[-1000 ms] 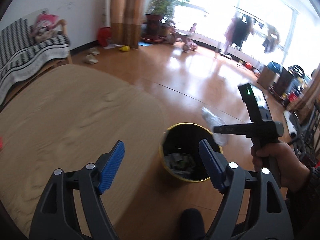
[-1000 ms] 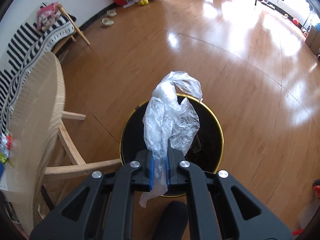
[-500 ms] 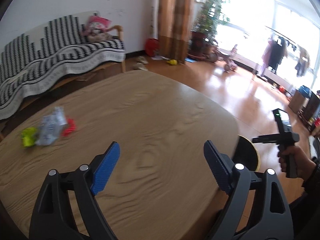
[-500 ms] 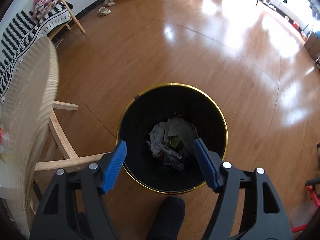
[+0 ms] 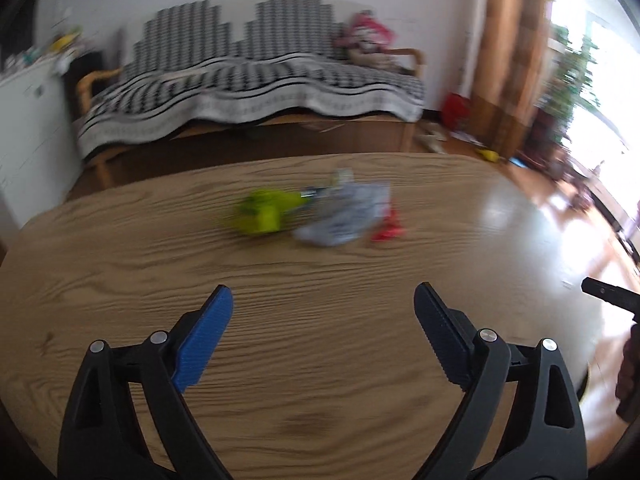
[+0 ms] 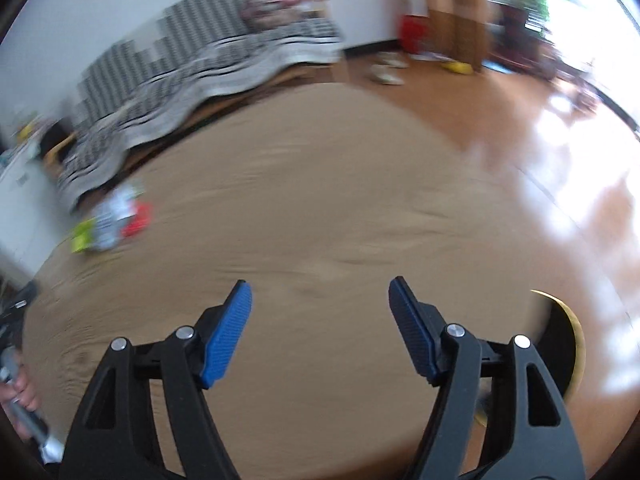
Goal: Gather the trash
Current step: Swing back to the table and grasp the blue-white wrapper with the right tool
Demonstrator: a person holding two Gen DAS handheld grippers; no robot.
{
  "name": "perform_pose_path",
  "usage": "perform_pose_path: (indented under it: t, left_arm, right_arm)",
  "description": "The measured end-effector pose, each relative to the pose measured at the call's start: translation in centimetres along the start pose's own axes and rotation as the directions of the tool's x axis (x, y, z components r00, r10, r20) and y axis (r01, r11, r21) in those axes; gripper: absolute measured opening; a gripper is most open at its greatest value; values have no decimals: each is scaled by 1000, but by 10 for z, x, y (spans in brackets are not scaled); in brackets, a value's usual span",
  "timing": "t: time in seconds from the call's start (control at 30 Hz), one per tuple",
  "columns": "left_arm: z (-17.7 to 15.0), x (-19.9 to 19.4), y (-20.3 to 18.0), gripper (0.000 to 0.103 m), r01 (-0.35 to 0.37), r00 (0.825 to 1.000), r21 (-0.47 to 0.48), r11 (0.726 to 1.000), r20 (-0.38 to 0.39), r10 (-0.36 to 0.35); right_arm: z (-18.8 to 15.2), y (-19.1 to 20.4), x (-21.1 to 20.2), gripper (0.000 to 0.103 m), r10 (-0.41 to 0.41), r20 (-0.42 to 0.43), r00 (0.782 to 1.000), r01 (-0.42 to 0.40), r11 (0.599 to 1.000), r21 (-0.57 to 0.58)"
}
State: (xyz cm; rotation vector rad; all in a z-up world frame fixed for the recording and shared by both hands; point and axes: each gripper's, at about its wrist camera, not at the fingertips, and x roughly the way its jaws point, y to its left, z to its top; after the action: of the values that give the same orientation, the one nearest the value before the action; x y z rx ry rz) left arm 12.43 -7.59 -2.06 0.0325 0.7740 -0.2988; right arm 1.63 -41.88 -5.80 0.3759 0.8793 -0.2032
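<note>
A small pile of trash lies on the far part of the oval wooden table (image 5: 280, 360): a yellow-green piece (image 5: 266, 213), a crumpled grey-white wrapper (image 5: 344, 220) and a red scrap (image 5: 388, 230). My left gripper (image 5: 323, 304) hovers over the table short of the pile, its jaws still opening with nothing between them. In the right wrist view the same pile (image 6: 110, 222) sits far left, blurred. My right gripper (image 6: 320, 300) stands open and empty over the table (image 6: 340, 220). The black bin's gold rim (image 6: 574, 344) shows just off the table's right edge.
A sofa with a black-and-white striped cover (image 5: 248, 80) stands behind the table. Brown curtains (image 5: 516, 40), a red object (image 5: 456, 108) and slippers (image 6: 386, 70) are by the far wall. Glossy wooden floor (image 6: 560, 160) spreads to the right. A hand (image 6: 20, 392) shows at far left.
My right gripper let go of the clear plastic bag over the bin and opened, then swung up over the table. My left gripper swept from the bin to face the trash pile.
</note>
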Motion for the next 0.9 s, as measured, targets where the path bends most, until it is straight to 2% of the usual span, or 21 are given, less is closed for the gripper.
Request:
perform_pose_path:
  t: [0.13, 0.23, 0.33, 0.53, 0.8, 0.87, 0.9]
  left_arm:
    - [-6, 6, 43, 89, -66, 998, -51, 996, -22, 65]
    - [-10, 8, 67, 89, -102, 995, -75, 992, -31, 100]
    - [-15, 10, 83, 89, -120, 992, -89, 989, -44, 116]
    - [-19, 15, 87, 89, -131, 990, -49, 990, -62, 128]
    - [-14, 24, 87, 89, -132, 990, -40, 991, -61, 129]
    - [-13, 27, 87, 89, -135, 989, -37, 990, -60, 133]
    - [-11, 30, 86, 89, -139, 989, -30, 990, -59, 137]
  right_arm:
    - [10, 88, 41, 69, 120, -53, 991, -124, 989, -84]
    - [21, 139, 66, 69, 216, -94, 972, -224, 971, -83]
    - [33, 189, 90, 69, 261, -125, 957, -272, 958, -88]
    - [59, 254, 139, 69, 238, -159, 958, -256, 961, -103]
    - [87, 277, 189, 69, 149, -174, 973, -162, 985, -58]
    - [88, 279, 196, 59, 121, -178, 977, -135, 988, -72]
    - [86, 278, 196, 46, 112, -168, 979, -127, 989, -82]
